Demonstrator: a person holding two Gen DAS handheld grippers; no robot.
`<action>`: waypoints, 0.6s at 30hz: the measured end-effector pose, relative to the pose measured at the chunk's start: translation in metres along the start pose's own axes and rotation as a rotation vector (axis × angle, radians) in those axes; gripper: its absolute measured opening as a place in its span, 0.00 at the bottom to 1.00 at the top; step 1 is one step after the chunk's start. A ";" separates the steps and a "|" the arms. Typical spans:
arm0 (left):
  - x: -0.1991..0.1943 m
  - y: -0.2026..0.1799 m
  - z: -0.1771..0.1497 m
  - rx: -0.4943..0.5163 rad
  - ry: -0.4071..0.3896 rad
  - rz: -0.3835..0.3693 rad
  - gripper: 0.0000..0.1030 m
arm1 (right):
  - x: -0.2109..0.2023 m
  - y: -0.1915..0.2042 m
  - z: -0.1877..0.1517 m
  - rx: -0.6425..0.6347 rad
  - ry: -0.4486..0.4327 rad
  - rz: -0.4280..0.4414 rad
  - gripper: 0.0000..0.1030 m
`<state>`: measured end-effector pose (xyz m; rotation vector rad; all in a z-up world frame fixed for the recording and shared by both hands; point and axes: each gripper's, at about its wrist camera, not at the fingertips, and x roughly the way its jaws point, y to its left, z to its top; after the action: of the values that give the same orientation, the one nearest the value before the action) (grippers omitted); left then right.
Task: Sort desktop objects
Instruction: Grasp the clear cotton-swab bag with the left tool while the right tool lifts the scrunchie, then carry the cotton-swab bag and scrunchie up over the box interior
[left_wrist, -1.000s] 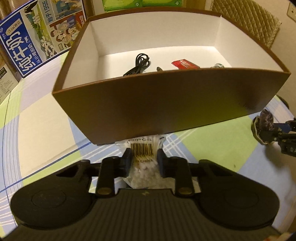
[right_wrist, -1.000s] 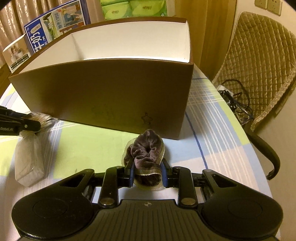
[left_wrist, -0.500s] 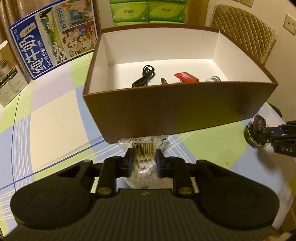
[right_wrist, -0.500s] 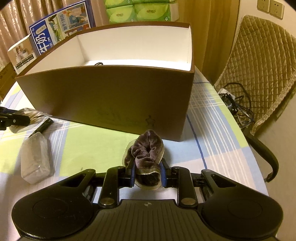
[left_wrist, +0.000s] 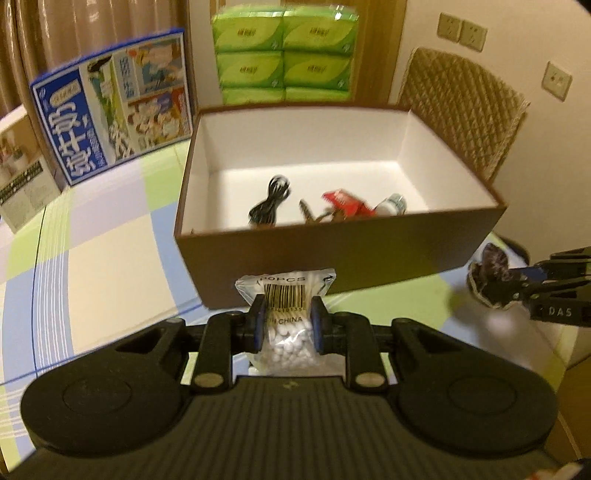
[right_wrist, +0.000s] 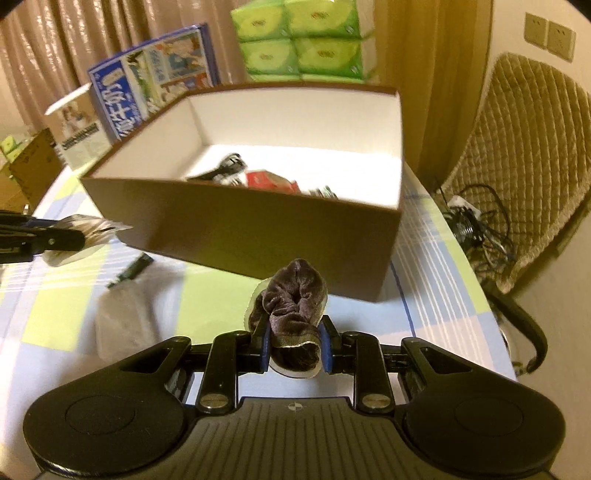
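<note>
A brown box with white inside stands on the checked tablecloth; it also shows in the right wrist view. Inside lie a black cable, a red packet and a small bottle. My left gripper is shut on a clear bag of cotton swabs, held above the table before the box's near wall. My right gripper is shut on a dark velvet scrunchie, held before the box's right corner; it also shows in the left wrist view.
On the table left of the scrunchie lie a clear plastic case and a small black item. A blue milk carton, a white carton and green tissue packs stand behind the box. A quilted chair stands right.
Both grippers have risen with their loads, so the views now look down into the box. The box's contents show more fully.
</note>
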<state>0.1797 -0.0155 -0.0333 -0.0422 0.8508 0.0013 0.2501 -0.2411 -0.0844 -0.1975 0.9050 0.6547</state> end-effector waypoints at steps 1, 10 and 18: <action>-0.003 -0.001 0.003 0.001 -0.011 -0.006 0.19 | -0.004 0.002 0.003 -0.006 -0.006 0.009 0.22; -0.017 -0.011 0.038 0.027 -0.101 -0.040 0.19 | -0.031 0.019 0.038 -0.028 -0.076 0.063 0.22; -0.001 -0.017 0.071 0.055 -0.139 -0.059 0.19 | -0.028 0.023 0.083 -0.056 -0.153 0.068 0.22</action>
<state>0.2322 -0.0298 0.0147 -0.0154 0.7101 -0.0738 0.2785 -0.2004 -0.0090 -0.1645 0.7490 0.7484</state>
